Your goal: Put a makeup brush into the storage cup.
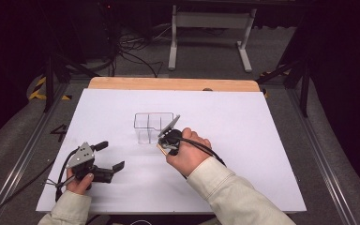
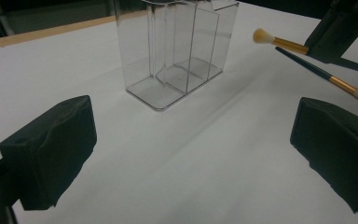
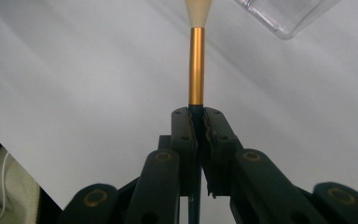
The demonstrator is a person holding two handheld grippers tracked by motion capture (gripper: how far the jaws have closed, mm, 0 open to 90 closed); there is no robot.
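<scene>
Clear plastic is what the box [image 1: 152, 125] is made of, and it is seen standing upright near the middle of the white table [image 1: 243, 154]. Thin walls are seen inside the box, so it is split into a few open parts.

Just beside the box, on the side nearer the person, the right gripper [image 1: 165, 142] is held in the right hand [image 1: 188, 152]. Its jaws are pressed tight together, and a makeup brush [image 3: 196, 56] is pinched between them. A gold band and a pale soft tip are seen on the brush in the right gripper view, where the brush is pointed away from the jaws, with a corner of the box close to the tip. In the left gripper view, a brush with gold bands and pale tips [image 2: 317, 63] is seen in the air beside the box, not touching the box. Whether one brush or two are held there cannot be told.

Farther from the box, toward the person's left, the left gripper [image 1: 110, 157] is held low over the table. Its jaws are spread wide apart, and nothing is held between them. In the left gripper view, the box is seen ahead of these jaws, well apart from them.
</scene>
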